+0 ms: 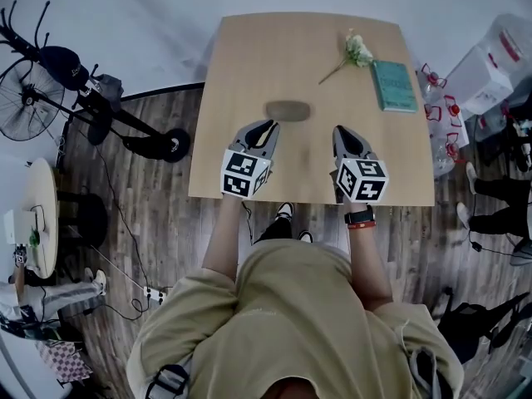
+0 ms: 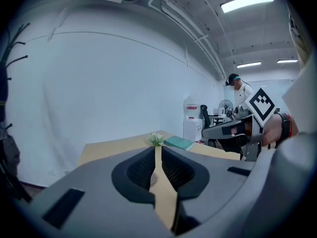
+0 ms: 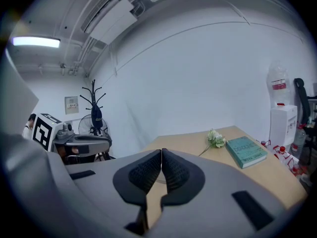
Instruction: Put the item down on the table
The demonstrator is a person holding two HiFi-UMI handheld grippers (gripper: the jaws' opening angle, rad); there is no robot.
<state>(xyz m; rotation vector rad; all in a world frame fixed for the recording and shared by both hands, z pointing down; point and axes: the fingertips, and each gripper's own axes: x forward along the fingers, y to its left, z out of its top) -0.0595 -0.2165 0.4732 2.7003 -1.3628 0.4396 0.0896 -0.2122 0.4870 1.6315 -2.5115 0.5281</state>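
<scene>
Head view: a dark grey-brown flat oval item [image 1: 288, 109] lies on the light wooden desk [image 1: 241, 56], at 1 o'clock just beyond the left claw [image 1: 269, 125]. That claw and the right claw [image 1: 342, 130] are both closed and empty.

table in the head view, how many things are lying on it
3: a dark oval item near the middle, a flower toward the far right, and a teal book just right of it. Nothing seems hidden.

Even, cool light is cast from ceiling strip lights [image 2: 246, 2], soft shadows are thrown on the counter [image 1: 249, 73], and edges are bent and darkened by fisheye distortion.
</scene>
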